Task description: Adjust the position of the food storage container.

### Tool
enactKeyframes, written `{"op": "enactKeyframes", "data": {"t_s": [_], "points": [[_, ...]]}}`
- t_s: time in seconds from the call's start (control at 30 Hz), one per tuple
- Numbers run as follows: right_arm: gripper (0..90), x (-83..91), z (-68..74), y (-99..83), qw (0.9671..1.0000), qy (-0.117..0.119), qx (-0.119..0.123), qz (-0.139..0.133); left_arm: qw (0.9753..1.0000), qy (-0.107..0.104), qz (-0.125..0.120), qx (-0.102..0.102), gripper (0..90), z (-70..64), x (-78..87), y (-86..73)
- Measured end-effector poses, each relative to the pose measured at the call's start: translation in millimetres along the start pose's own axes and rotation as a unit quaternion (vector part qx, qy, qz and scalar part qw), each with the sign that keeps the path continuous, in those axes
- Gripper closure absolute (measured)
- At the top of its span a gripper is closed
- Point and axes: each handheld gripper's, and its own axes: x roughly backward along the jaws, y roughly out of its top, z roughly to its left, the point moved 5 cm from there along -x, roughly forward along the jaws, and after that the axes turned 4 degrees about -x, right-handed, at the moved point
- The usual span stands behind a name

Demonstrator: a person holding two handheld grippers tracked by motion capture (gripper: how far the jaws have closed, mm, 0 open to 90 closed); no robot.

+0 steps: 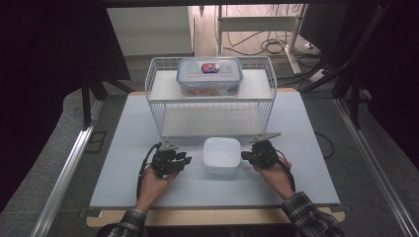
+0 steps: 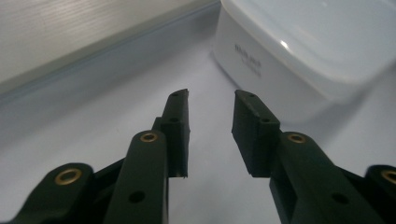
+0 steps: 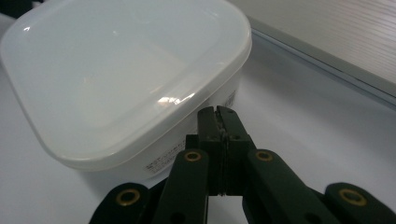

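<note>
Left tool [image 1: 174, 162]: held in the person's left hand [image 1: 157, 183], resting low over the table [image 1: 123, 163], jaws apart with bare table surface showing between them in the left gripper view [image 2: 211, 114]; nothing gripped. Ahead and to the right of its jaw tips, near but not touching: white lidded container [image 1: 222, 155], seen in the left gripper view [image 2: 303, 51] as a rounded white wall with small grey print under a pale lid. White lidded container, position: flat on the table between the two tools, just in front of the wire basket [image 1: 158, 116]; lid on. Right tool [image 1: 253, 156]: held in the person's right hand [image 1: 276, 174], jaws pressed together with no gap between the pads in the right gripper view [image 3: 219, 122]; nothing held between them. Its tips lie just beside the container's near wall [image 3: 187, 144], below the lid's rim; whether they touch the wall cannot be told. Beyond both tools: wire basket, white, open-fronted, with an upper shelf that carries a clear box with a blue-edged lid [image 1: 209, 75], well apart from either tool. Both forearms wear plaid sleeves [image 1: 311, 217].
</note>
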Motion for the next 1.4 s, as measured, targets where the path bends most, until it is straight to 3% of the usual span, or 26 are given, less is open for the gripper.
{"op": "enactKeyframes", "data": {"t_s": [0.1,0.23,0.43,0.53,0.67,0.77,0.83,0.97,1.07,1.2,1.23,1.3,1.4], "points": [[89.0,-4.3,10.9,1.6,0.9999,0.012,0.009,-0.002,1.0,0.0,0.002,-0.001,67.6,0.0,-6.2,3.4],[88.7,-4.4,19.5,3.2,0.9996,0.016,0.021,-0.004,0.9998,-0.003,0.009,-0.016,67.3,-4.7,-2.4,1.8],[88.7,-5.4,18.5,3.7,0.9997,0.012,0.022,-0.005,0.9998,-0.009,0.013,-0.013,67.2,-9.8,-0.5,-0.5],[88.6,-5.1,16.5,3.9,0.9997,0.009,0.021,-0.007,0.9992,-0.009,0.025,-0.03,65.5,-15.8,-1.8,-2.0],[86.8,-2.2,15.7,3.9,0.9997,0.01,0.021,-0.009,0.9987,0.01,0.028,-0.042,61.7,-15.8,2.7,-1.6],[80.6,8.1,15.5,2.9,0.9993,0.007,0.03,-0.021,0.9987,0.025,0.021,-0.038,51.1,-7.6,18.0,-7.7],[78.3,10.8,15.6,2.2,0.9992,0.009,0.03,-0.025,0.999,0.022,0.015,-0.035,47.5,-6.5,22.0,-9.2],[65.7,25.4,18.5,-2.8,0.9986,0.012,0.035,-0.038,0.999,0.021,-0.014,-0.036,26.4,-5.8,36.2,-12.7],[59.8,31.6,20.0,-5.0,0.9981,0.013,0.044,-0.042,0.9989,0.011,-0.03,-0.035,21.8,-8.2,41.5,-15.2],[43.5,40.8,23.8,-9.3,0.9974,0.018,0.048,-0.052,0.9992,-0.009,-0.025,-0.031,12.8,-15.0,42.5,-23.4],[43.5,40.8,23.8,-9.3,0.9974,0.018,0.048,-0.052,0.9992,-0.009,-0.025,-0.031,10.9,-15.0,42.5,-23.4],[33.5,43.1,26.2,-14.2,0.997,0.019,0.055,-0.052,0.9989,-0.006,-0.018,-0.043,8.3,-18.1,43.4,-26.3],[29.3,42.9,26.7,-20.7,0.9968,0.014,0.065,-0.045,0.9985,-0.009,-0.011,-0.052,7.4,-20.6,43.7,-30.6]]}}
